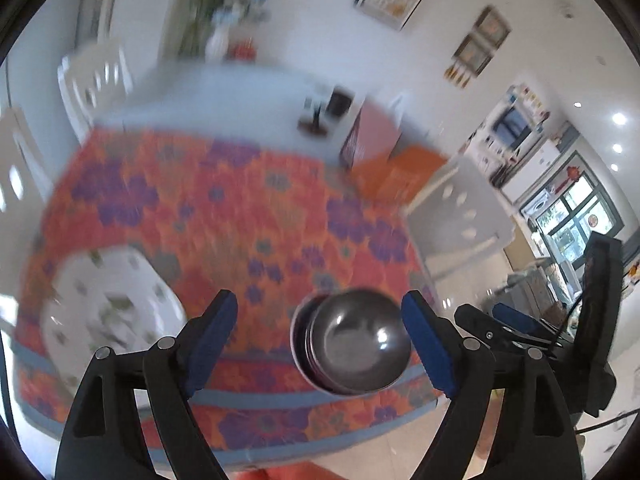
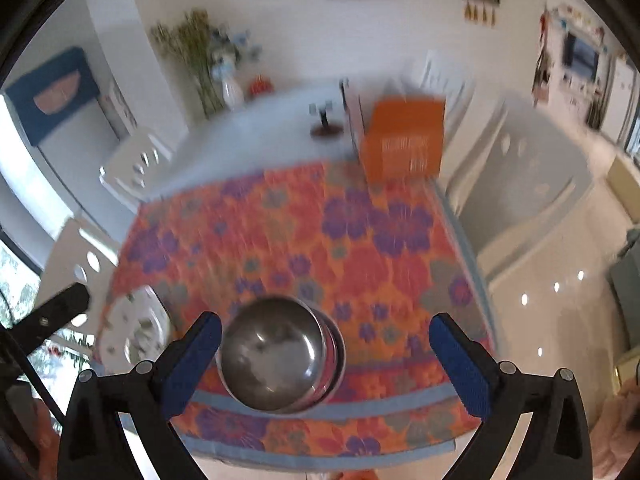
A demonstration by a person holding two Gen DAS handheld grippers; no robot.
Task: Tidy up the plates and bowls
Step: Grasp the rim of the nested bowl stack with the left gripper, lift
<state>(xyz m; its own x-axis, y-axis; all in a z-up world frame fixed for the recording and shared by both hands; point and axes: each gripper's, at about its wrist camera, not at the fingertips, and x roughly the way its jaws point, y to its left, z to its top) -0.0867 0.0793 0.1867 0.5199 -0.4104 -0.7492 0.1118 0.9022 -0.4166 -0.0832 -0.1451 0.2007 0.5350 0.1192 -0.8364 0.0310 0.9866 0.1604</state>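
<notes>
Left-wrist view: your left tongs (image 1: 320, 338) are spread wide, pinching nothing, above the nested stack of dark shiny metal bowls (image 1: 352, 344) near the desk's front edge, beside white floral plates (image 1: 108, 312). Lift clear without nudging the stack.

Right-wrist view: right tongs (image 2: 326, 364) gape empty; bowls (image 2: 280, 354) are round, mouths up.

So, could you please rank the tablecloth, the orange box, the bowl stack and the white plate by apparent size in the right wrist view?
1. Tablecloth
2. Bowl stack, though it is nearest the camera
3. Orange box and white plate: too close to rank; the box is farther and the plate blurred.
</notes>
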